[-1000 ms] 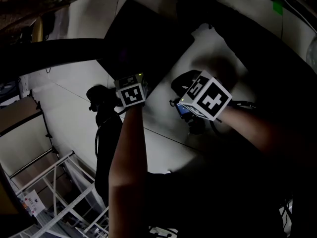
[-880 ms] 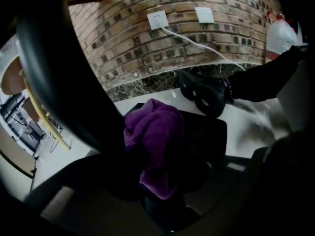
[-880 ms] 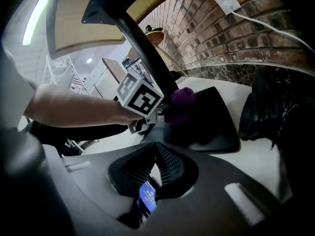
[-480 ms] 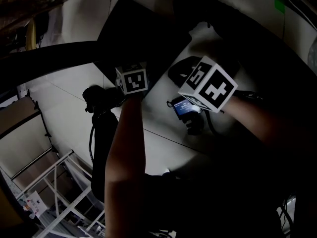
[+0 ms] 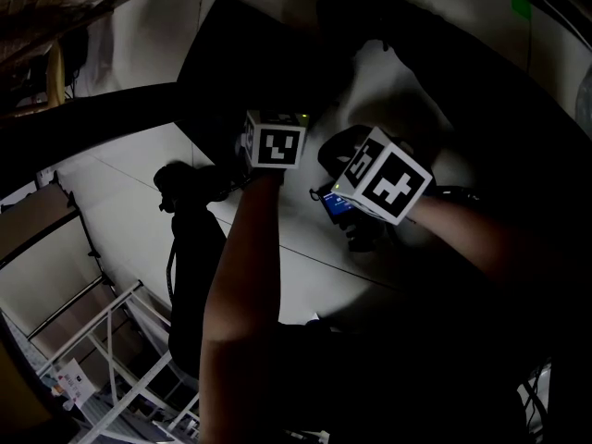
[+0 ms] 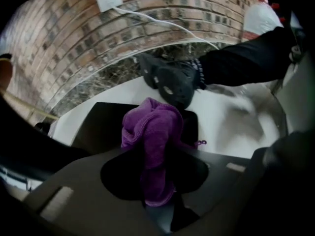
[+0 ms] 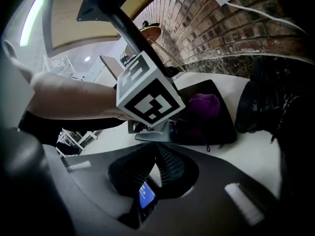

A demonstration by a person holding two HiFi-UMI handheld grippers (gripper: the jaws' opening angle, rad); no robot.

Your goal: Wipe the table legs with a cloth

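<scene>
Left gripper (image 6: 160, 181) is clamped tight on the purple cloth (image 6: 150, 132). The bundle bulges out past the jaw tips and sits right over the black base plate (image 6: 98, 127) on the white floor (image 6: 231, 127). Over in the right gripper view, the cloth shows above the plate's middle. The black table leg (image 7: 120, 26) runs down from the wooden tabletop (image 7: 74, 14) toward that plate, but its lower end is hidden behind the left gripper, so cloth on leg or just beside it, I can't tell. Right gripper (image 7: 156, 168) hovers near the plate, over the floor, jaws drawn together with nothing between them. Beyond the plate's far edge there's a black shoe (image 6: 170, 77), then the brick wall (image 6: 74, 43).
</scene>
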